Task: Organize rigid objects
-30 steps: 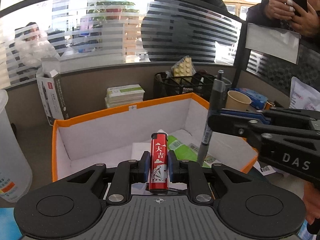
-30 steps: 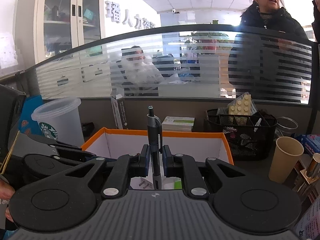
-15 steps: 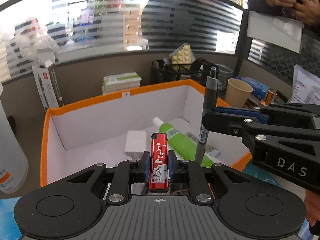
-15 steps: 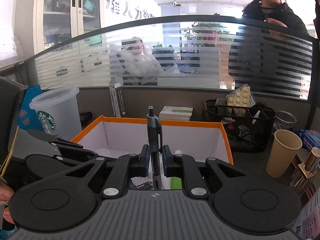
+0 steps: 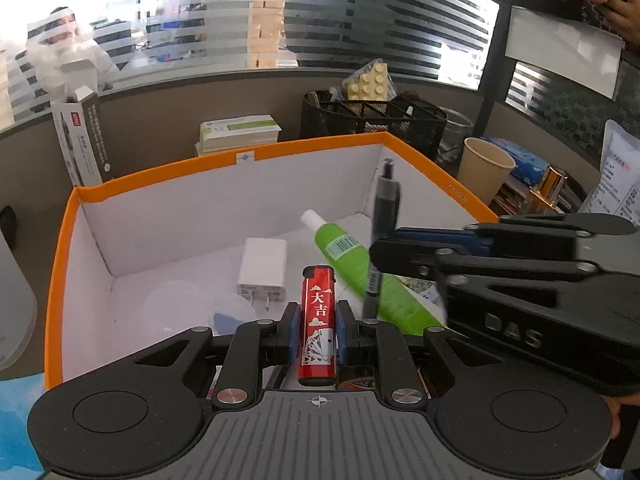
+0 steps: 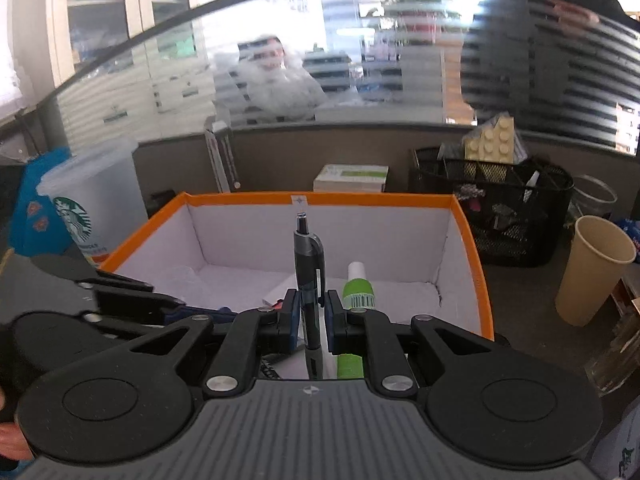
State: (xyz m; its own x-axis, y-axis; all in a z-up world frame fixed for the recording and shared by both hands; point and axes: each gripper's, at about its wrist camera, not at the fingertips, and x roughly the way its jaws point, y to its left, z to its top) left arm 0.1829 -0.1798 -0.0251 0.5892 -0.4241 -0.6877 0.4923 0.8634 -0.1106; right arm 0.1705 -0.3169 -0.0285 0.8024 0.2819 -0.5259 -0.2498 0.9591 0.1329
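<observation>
My left gripper [image 5: 318, 330] is shut on a red lighter [image 5: 318, 320] and holds it upright over the near edge of the orange-rimmed white box [image 5: 312, 146]. My right gripper [image 6: 311, 320] is shut on a grey pen [image 6: 309, 268], upright above the same box [image 6: 360, 200]; the pen also shows in the left wrist view [image 5: 382, 224]. Inside the box lie a green tube [image 5: 356, 268], a white charger plug [image 5: 262, 268] and a clear lid [image 5: 176, 304]. The tube also shows in the right wrist view [image 6: 357, 288].
Behind the box stand a black mesh organizer [image 5: 372, 120], a stack of small boxes [image 5: 238, 134] and an upright pen carton [image 5: 82, 140]. A paper cup [image 6: 596, 268] stands to the right, a Starbucks cup [image 6: 92, 208] to the left. A glass partition backs the desk.
Both grippers have moved forward and tilted down over the box, so its inside and contents now show. The lighter and the pen stay gripped.
</observation>
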